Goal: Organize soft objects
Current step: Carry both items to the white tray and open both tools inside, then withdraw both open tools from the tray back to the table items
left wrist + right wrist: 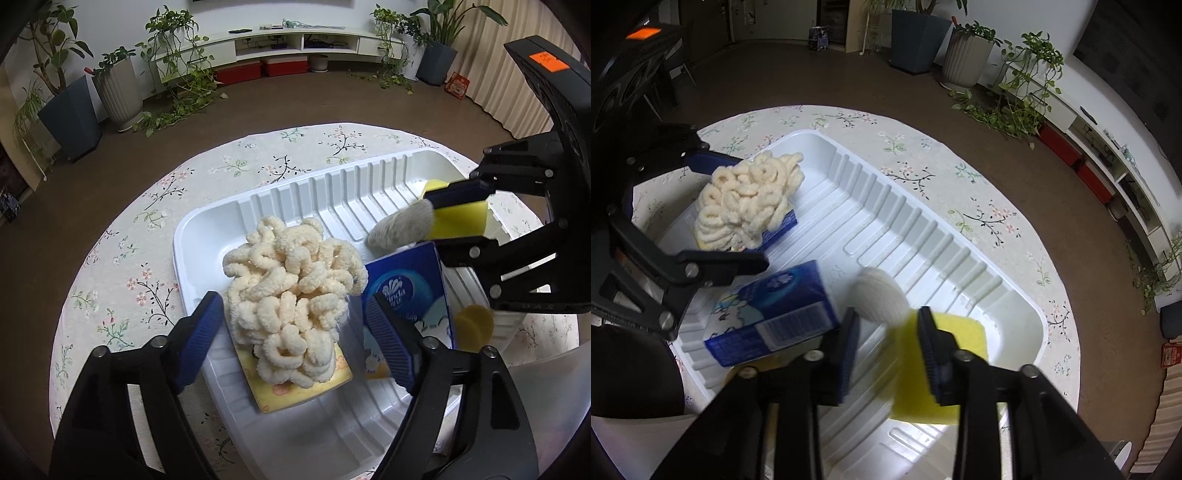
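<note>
Cream chenille mitt stands in the white tray between the released left gripper's parted pads, touching neither. Right of it lies a blue tissue pack. Beyond, the right gripper straddles a yellow sponge; its grip is unclear.

A cream loopy duster stands centre frame in the white tray. Right of it, a blue tissue pack. A yellow sponge lies lower right.
</note>
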